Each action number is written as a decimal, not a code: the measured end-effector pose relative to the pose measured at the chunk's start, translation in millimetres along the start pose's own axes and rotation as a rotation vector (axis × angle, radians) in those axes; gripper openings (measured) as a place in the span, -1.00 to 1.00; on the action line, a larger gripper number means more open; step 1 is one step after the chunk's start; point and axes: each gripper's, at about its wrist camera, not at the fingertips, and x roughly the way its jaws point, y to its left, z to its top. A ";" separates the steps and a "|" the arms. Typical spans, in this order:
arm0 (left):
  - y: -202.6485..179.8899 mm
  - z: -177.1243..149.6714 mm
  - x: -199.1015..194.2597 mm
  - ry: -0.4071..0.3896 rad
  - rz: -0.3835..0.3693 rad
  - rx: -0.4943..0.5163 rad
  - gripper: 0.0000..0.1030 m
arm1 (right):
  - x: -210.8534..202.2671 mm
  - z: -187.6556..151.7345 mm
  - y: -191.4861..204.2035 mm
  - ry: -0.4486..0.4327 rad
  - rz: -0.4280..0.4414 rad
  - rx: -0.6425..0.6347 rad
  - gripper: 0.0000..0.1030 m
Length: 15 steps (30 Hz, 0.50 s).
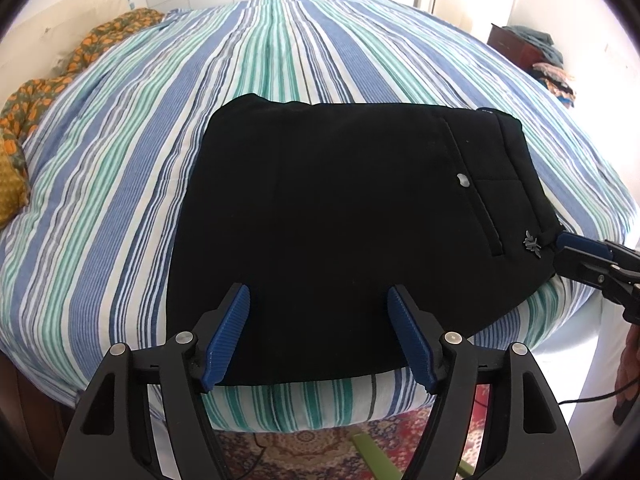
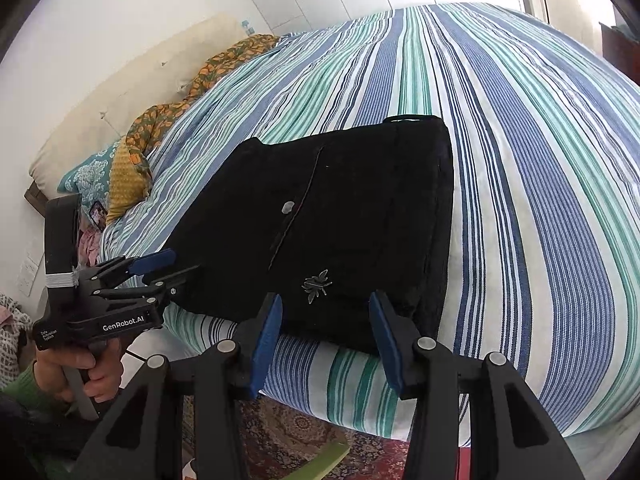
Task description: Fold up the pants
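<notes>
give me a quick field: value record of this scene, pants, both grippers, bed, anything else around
pants: black pants folded into a compact rectangle, lying flat near the bed's near edge
pants details: metal button, small insect-shaped emblem
surface: striped bedspread, blue, green and white
left gripper: open, at the near edge of the pants, holding nothing
right gripper: open, at the waistband corner, holding nothing
beside the pants: orange patterned cloth by the wall
floor: patterned rug
</notes>
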 end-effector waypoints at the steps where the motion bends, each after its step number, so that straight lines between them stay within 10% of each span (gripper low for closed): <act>1: 0.6 -0.2 0.3 0.000 -0.001 -0.001 0.43 | 0.1 0.1 0.1 -0.001 0.001 0.002 -0.10; 15: 1.7 -0.3 -0.6 0.013 -0.001 -0.007 0.49 | 1.1 0.8 -0.7 -0.002 0.014 0.019 -0.10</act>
